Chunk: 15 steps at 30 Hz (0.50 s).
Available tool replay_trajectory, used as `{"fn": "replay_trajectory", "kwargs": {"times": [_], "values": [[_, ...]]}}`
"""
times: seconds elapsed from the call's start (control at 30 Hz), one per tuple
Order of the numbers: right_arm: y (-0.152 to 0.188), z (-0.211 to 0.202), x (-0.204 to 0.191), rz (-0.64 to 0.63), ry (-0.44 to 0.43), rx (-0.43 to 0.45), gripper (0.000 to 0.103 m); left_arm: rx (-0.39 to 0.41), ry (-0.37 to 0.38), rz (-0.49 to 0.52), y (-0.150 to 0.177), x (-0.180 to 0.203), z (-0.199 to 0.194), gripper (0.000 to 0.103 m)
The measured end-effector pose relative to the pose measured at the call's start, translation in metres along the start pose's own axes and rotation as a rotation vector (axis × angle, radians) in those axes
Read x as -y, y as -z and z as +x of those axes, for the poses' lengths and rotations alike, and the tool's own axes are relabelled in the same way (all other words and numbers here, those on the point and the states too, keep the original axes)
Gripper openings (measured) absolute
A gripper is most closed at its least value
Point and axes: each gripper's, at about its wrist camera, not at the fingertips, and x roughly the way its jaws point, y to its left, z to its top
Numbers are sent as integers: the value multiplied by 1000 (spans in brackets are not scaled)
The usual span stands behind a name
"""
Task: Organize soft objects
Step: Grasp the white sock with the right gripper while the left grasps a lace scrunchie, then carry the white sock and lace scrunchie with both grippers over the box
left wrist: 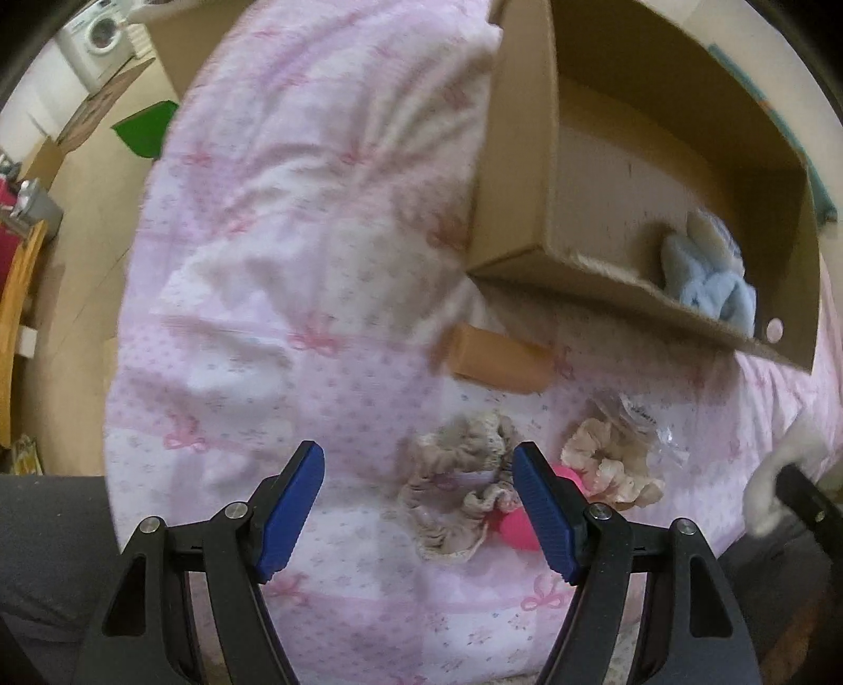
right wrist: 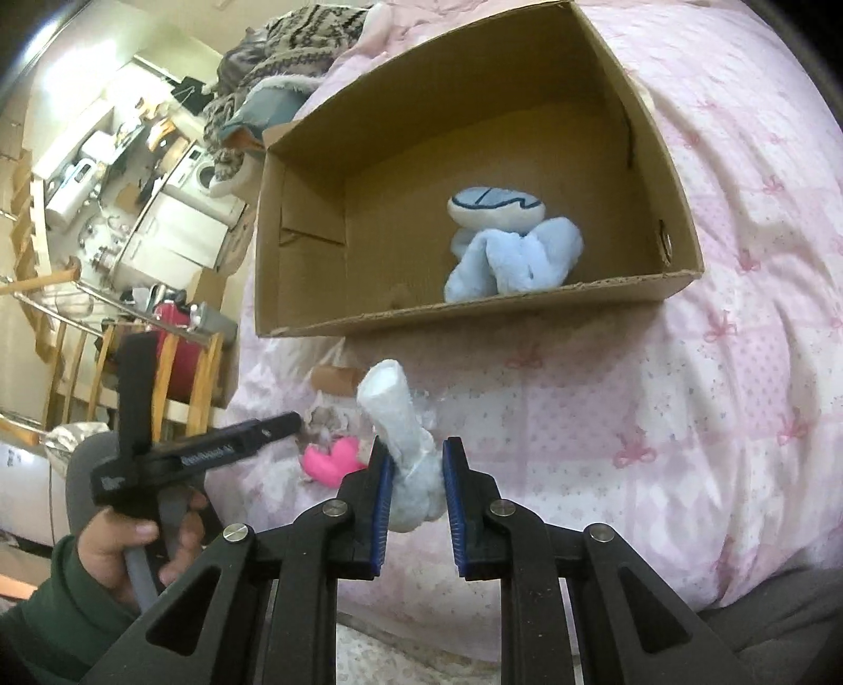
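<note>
A cardboard box (right wrist: 679,253) lies on a pink quilt and holds a light blue plush toy (right wrist: 506,247), also seen in the left wrist view (left wrist: 711,274). My right gripper (right wrist: 418,463) is shut on a rolled white sock (right wrist: 400,421), held above the quilt in front of the box. My left gripper (left wrist: 419,469) is open and empty above a beige scrunchie (left wrist: 453,506). A cream scrunchie (left wrist: 606,458), a pink soft piece (left wrist: 519,527) and an orange block (left wrist: 500,358) lie near it. The left gripper also shows in the right wrist view (right wrist: 295,421).
The pink quilt (left wrist: 295,263) bulges high left of the box. A clear plastic wrapper (left wrist: 643,421) lies by the cream scrunchie. Wooden railing (right wrist: 174,369), a red object and kitchen clutter stand beyond the bed's left edge. Knitted clothes (right wrist: 284,47) are piled behind the box.
</note>
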Motion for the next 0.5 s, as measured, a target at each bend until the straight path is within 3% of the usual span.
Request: {"fn": "replay_trajectory", "kwargs": {"times": [0.13,0.23,0.3,0.37,0.5], "values": [[-3,-3,7,13,2,1,21,-49,13,2,0,8,18,68],[-2,-1,11,18,8,-1,21,-67,35,24,0,15,25,27],[-4,-1,11,19,9,0,21,-54,18,56,1,21,25,25],[-4,-1,10,17,11,0,21,-49,29,73,2,24,23,13],[-4,-1,8,13,13,0,21,-34,42,81,5,23,16,10]]}}
